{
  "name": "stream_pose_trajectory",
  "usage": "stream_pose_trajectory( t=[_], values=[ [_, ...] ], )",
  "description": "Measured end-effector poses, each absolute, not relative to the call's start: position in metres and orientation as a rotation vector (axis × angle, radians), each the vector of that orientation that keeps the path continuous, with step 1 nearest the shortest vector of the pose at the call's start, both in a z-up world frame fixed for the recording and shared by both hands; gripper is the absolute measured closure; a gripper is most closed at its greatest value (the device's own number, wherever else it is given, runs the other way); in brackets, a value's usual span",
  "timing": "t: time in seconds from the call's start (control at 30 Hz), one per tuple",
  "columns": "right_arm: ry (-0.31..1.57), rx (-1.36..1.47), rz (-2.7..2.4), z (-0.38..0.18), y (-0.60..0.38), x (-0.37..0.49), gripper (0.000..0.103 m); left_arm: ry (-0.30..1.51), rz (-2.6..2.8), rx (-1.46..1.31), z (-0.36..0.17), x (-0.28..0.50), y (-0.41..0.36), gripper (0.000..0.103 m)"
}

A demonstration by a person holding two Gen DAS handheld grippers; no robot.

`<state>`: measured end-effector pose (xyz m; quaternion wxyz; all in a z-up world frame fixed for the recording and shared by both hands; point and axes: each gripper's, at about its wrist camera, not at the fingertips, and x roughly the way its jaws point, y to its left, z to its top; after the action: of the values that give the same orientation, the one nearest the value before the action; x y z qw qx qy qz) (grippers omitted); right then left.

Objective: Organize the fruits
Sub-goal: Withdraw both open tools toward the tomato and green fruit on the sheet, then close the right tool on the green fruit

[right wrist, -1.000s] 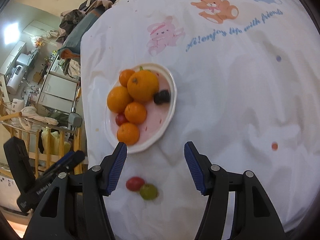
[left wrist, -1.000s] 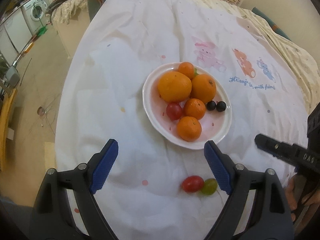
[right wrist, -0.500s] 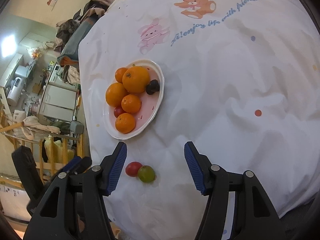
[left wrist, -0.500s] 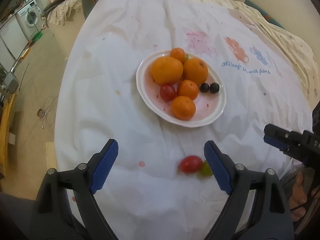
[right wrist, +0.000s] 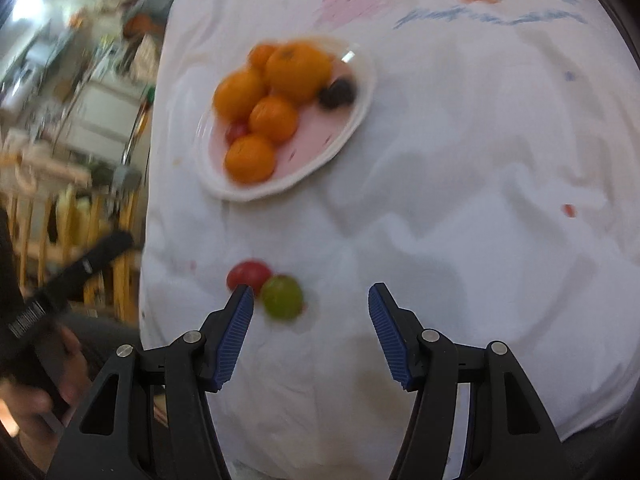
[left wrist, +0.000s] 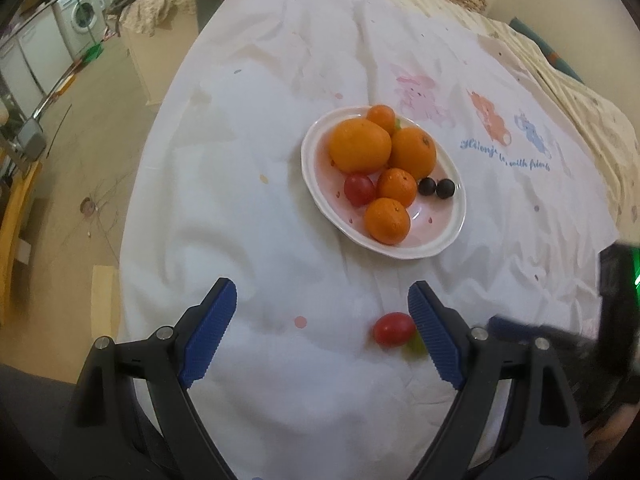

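Both grippers point down at the white cloth (left wrist: pixel 248 240) with nothing between their blue pads: my left gripper (left wrist: pixel 322 338) stands wide apart, my right gripper (right wrist: pixel 311 334) spread somewhat less. Nearest, in the left wrist view, a red cherry tomato (left wrist: pixel 393 329) lies on the cloth at about four o'clock from centre, touching a green one (left wrist: pixel 415 343) that is half hidden behind the gripper's right pad. In the blurred right wrist view the same pair sits just past the left pad, around seven o'clock. Farther out, toward one o'clock in the left view, a white oval plate (left wrist: pixel 440 236) holds five oranges (left wrist: pixel 360 145), one red tomato (left wrist: pixel 359 189) and two dark grapes (left wrist: pixel 436 188). Beyond it, cartoon animals (left wrist: pixel 488 118) are printed on the cloth.
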<state>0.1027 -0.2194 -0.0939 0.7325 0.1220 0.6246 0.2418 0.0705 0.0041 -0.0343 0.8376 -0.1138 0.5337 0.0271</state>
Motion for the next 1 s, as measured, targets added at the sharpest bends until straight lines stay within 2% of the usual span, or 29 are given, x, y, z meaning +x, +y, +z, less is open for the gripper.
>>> stream_pose_trajectory(
  t=[0.4, 0.5, 0.67, 0.77, 1.0],
  values=[
    [1.323, -0.174, 0.656, -0.111, -0.153, 0.087, 0.042, 1.105, 0.089, -0.322, -0.027, 0.072, 0.021, 0.018],
    [1.294, -0.207, 0.649, -0.110, -0.150, 0.089, 0.050, 1.112, 0.086, -0.345, -0.029, 0.073, 0.023, 0.018],
    [1.277, -0.224, 0.670, -0.113, -0.146, 0.086, 0.052, 1.123, 0.074, -0.351, -0.031, 0.076, 0.020, 0.018],
    [1.262, -0.279, 0.691, -0.115, -0.140, 0.078, 0.063, 1.122, 0.070, -0.349, -0.031, 0.075, 0.019, 0.018],
    [1.213, -0.335, 0.694, -0.114, -0.134, 0.074, 0.071, 1.123, 0.072, -0.323, -0.032, 0.074, 0.016, 0.018]
  ],
)
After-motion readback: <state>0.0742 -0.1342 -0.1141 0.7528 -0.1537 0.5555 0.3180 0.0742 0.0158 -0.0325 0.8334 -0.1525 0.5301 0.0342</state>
